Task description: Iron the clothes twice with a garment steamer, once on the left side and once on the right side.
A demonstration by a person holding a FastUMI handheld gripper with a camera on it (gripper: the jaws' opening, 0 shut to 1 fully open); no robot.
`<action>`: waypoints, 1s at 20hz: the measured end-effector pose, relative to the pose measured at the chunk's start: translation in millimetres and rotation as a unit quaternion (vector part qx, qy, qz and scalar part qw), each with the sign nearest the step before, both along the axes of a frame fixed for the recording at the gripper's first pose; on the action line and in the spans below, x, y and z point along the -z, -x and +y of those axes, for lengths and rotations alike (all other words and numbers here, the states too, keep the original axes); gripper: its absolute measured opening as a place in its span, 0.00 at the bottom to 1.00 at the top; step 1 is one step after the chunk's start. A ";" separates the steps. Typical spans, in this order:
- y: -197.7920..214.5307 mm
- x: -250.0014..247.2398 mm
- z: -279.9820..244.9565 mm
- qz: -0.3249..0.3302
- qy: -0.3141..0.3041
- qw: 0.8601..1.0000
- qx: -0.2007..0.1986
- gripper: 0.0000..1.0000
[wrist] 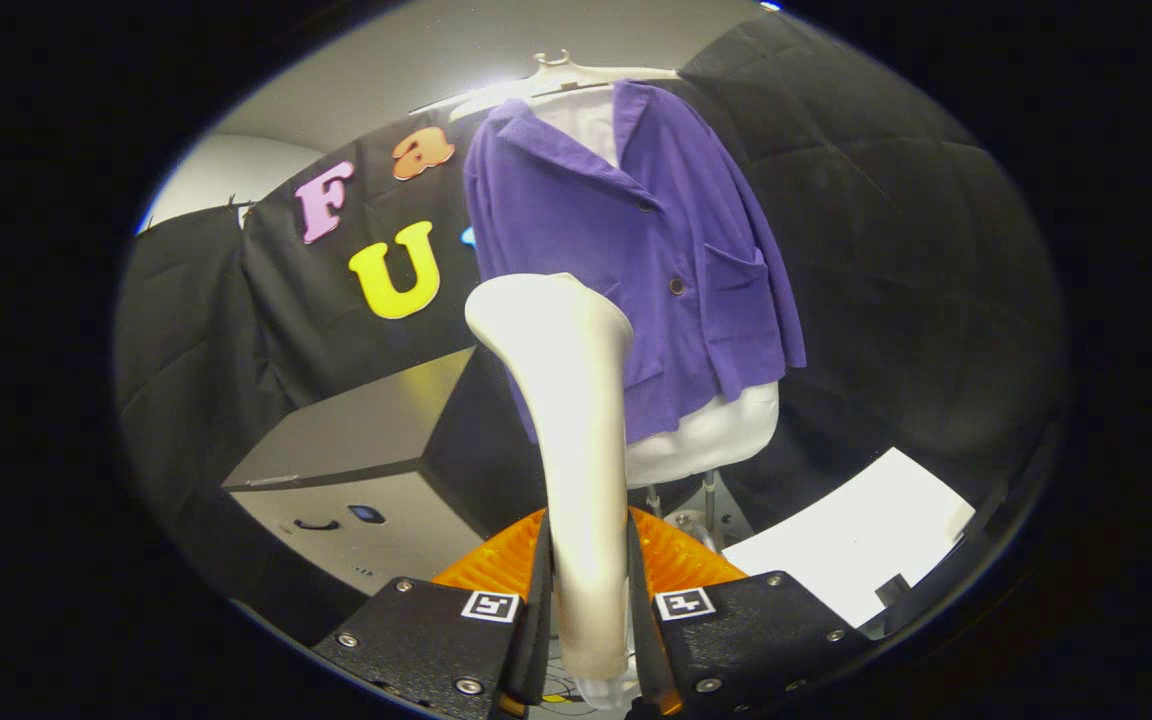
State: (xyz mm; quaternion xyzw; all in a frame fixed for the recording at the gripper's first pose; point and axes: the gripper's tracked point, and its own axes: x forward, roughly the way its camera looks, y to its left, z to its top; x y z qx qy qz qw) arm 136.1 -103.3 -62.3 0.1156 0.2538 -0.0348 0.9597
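Note:
My gripper [588, 590] is shut on the handle of a cream-white garment steamer [571, 400], both fingers pressing its sides. The steamer stands up between the fingers, its wide head rising toward the clothes. Beyond it hangs a purple jacket [656, 260] with buttons and a chest pocket, worn over a white garment [711, 435] on a pale hanger [561, 78]. The steamer head overlaps the jacket's lower left part in view; whether it touches the cloth cannot be told.
A grey box-shaped unit [356, 470] stands to the left of the steamer, below the jacket. A white flat surface [856, 545] lies to the right. Thin metal stand rods [708, 500] show under the white garment. Black quilted cloth walls surround the space.

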 end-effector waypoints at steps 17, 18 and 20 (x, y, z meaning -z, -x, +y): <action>81.9 -27.7 85.1 -0.030 0.004 0.997 -0.072 0.36; 82.9 -27.0 84.8 -0.029 0.006 0.997 -0.073 0.35; 84.9 -24.3 85.7 -0.025 0.005 0.997 -0.076 0.35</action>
